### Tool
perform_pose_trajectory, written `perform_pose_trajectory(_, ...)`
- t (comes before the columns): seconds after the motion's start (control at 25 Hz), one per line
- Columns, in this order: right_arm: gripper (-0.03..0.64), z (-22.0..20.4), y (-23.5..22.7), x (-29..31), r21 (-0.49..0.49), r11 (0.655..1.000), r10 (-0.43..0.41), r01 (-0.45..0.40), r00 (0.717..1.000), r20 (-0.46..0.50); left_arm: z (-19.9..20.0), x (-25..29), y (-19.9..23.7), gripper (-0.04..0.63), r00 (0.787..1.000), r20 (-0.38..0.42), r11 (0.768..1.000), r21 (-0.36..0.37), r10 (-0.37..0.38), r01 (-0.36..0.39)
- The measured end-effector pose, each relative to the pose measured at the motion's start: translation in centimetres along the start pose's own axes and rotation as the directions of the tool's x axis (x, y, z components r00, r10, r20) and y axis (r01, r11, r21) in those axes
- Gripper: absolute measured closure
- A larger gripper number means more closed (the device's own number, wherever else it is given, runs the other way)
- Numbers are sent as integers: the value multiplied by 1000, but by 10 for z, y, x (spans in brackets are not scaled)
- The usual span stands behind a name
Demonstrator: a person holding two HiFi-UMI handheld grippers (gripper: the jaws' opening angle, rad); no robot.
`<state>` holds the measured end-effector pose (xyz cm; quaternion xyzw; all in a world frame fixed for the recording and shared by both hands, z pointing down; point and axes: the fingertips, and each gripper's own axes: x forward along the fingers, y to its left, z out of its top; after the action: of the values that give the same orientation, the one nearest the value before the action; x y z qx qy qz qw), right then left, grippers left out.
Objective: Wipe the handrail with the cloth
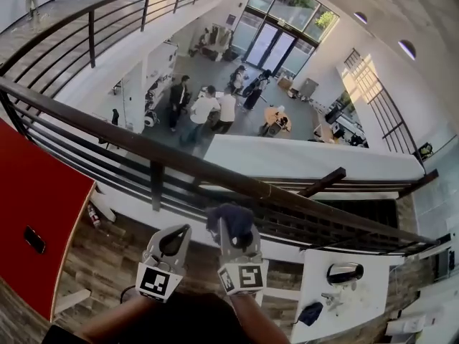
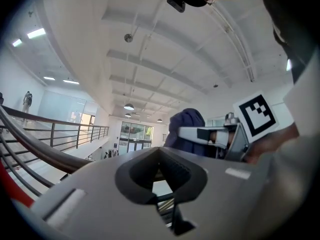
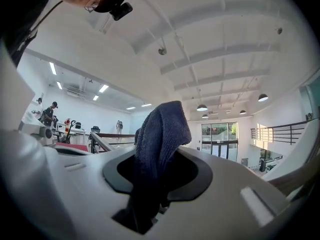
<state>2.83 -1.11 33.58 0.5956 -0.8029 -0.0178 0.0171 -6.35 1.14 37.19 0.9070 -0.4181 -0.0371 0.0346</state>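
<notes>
Cloth (image 3: 162, 129): dark blue terry, bunched, long axis upright, pinched in right gripper (image 3: 157, 171), by the handrail (image 1: 143, 145).
Handrail: dark, smooth, curved bar.
Left gripper (image 2: 161, 176): grey, jaws together, empty.

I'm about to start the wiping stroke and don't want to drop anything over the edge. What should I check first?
1. Cloth held: ok. The right gripper is shut on the cloth, which stands up between its fingers.
2. Cloth on the handrail: cannot tell. The head view shows it at the rail's near edge, contact unclear.
3. Left gripper out of the way: ok. It is shut, empty, beside the right one.
4. Rail top free along the stroke: ok. Nothing rests on it in view.
5. Below the rail: not ok. People stand on the lower floor, so keep the grip firm.
</notes>
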Motion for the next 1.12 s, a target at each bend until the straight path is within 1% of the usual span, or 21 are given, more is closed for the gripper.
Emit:
perform_pose_trajectory(0.12, 491, 7, 1, 46, 10, 999, 33, -34, 999, 31, 2, 13, 20, 597, 999, -8, 999, 1, 34, -34)
perform_pose_trajectory(0.32, 491, 12, 0, 118, 105, 991, 83, -88, 995, 52, 6, 22, 42, 597, 994, -19, 994, 16, 111, -111)
perform_pose_trajectory(0.4, 491, 13, 5, 145, 126, 985, 114, -119, 992, 50, 9, 25, 45, 597, 990, -17, 990, 14, 141, -140)
perform_pose_trajectory(0.56, 491, 2, 21, 191, 137, 974, 180, -183, 983, 34, 7, 27, 51, 597, 982, -9, 982, 11, 187, -187)
perform_pose_trajectory(0.72, 491, -11, 37, 229, 124, 963, 232, -238, 971, 62, 4, 26, 59, 597, 973, -3, 973, -2, 231, -231)
perform_pose_trajectory(0.8, 491, -25, 43, 246, 108, 963, 245, -248, 969, 40, 4, 21, 63, 597, 967, 0, 967, -4, 257, -257)
perform_pose_trajectory(0.88, 491, -43, 46, 262, 103, 965, 242, -240, 970, -3, 1, 15, 68, 597, 961, -8, 961, -8, 277, -277)
perform_pose_trajectory(1.0, 491, -73, 45, 275, 110, 971, 221, -212, 972, -81, -4, 7, 75, 597, 956, -30, 956, -17, 293, -294)
perform_pose_trajectory(1.12, 489, -102, 42, 278, 118, 978, 193, -175, 967, -167, -2, 3, 80, 597, 954, -41, 955, -5, 296, -296)
